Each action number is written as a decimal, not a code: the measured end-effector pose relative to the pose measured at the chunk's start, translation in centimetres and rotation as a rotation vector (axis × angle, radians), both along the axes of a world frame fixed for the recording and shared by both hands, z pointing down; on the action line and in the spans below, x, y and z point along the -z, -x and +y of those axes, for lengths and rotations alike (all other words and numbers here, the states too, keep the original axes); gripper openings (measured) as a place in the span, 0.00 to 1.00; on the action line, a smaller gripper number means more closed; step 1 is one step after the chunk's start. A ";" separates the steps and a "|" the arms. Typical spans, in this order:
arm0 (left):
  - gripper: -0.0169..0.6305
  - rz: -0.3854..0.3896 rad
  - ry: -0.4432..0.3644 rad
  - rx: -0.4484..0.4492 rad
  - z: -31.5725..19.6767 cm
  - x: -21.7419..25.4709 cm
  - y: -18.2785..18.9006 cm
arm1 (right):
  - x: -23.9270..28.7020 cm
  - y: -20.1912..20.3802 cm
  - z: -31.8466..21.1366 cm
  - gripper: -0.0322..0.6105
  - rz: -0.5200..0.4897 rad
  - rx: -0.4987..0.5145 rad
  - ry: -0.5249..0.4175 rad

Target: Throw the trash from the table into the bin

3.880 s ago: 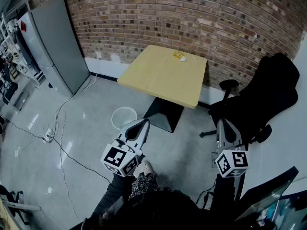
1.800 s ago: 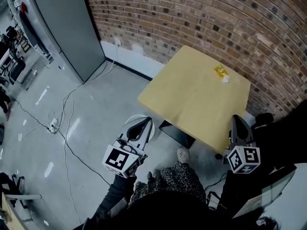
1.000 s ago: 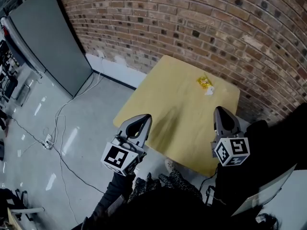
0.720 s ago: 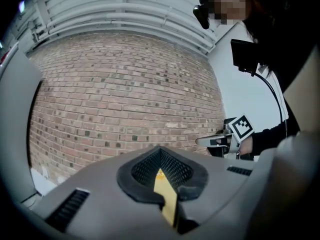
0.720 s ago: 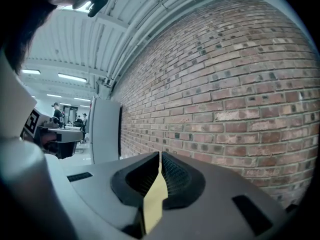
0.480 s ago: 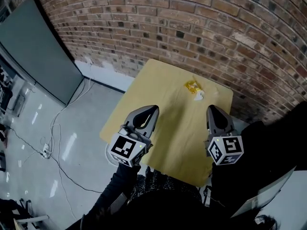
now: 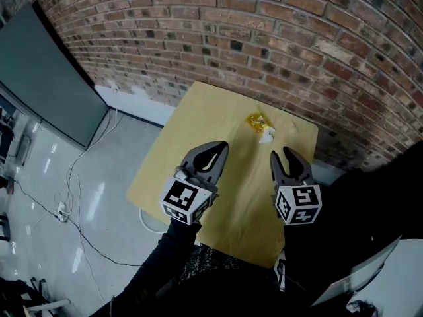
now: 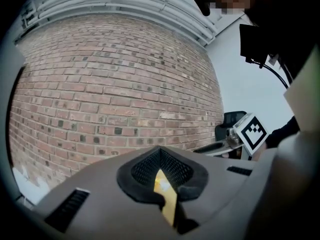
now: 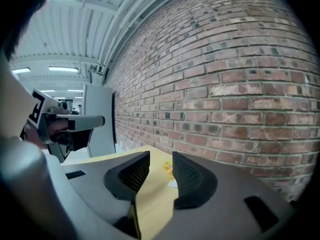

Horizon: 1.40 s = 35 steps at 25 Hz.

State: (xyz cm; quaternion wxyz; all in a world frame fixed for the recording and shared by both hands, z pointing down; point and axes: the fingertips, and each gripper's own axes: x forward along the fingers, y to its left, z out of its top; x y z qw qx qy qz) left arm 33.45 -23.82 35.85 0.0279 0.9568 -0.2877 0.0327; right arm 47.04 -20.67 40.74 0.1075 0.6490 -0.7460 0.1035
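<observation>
Trash lies at the table's far edge, straight ahead of the nearer right gripper. Its jaws have just been opening and stand half-wide, empty. Left gripper is closed and empty.

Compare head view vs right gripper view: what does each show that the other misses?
Head view only: floor with cables, a bin rim peeking from under the table, and the right gripper from above.
Right gripper view only: ceiling lights, and its jaws head-on. They are apart, have just been opening, and have nothing between them.
Both: table, yellow wrapper, white scrap, brick wall, left gripper, grey cabinet.
</observation>
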 end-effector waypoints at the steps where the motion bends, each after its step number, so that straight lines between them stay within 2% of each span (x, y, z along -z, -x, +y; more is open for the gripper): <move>1: 0.04 -0.005 0.002 0.001 -0.2 -0.1 -0.3 | -0.8 -0.2 -0.5 0.25 0.000 0.002 0.019; 5: 0.04 -0.017 0.001 -0.005 -1.0 -0.8 -0.9 | -4.2 -1.1 -2.9 0.32 0.021 0.014 0.114; 10: 0.04 -0.035 0.023 0.027 -1.8 -1.6 -0.3 | -8.1 -1.9 -5.8 0.32 0.045 0.027 0.226; 17: 0.04 -0.044 0.040 0.048 -2.7 -2.5 0.0 | -12.6 -3.0 -9.5 0.32 0.049 0.029 0.337; 27: 0.04 -0.049 0.064 0.073 -2.9 -3.7 0.6 | -16.3 -2.8 -12.3 0.32 0.069 0.041 0.432; 35: 0.04 -0.048 0.063 0.076 -3.1 -3.6 0.3 | -18.5 -3.6 -12.2 0.32 0.108 0.022 0.511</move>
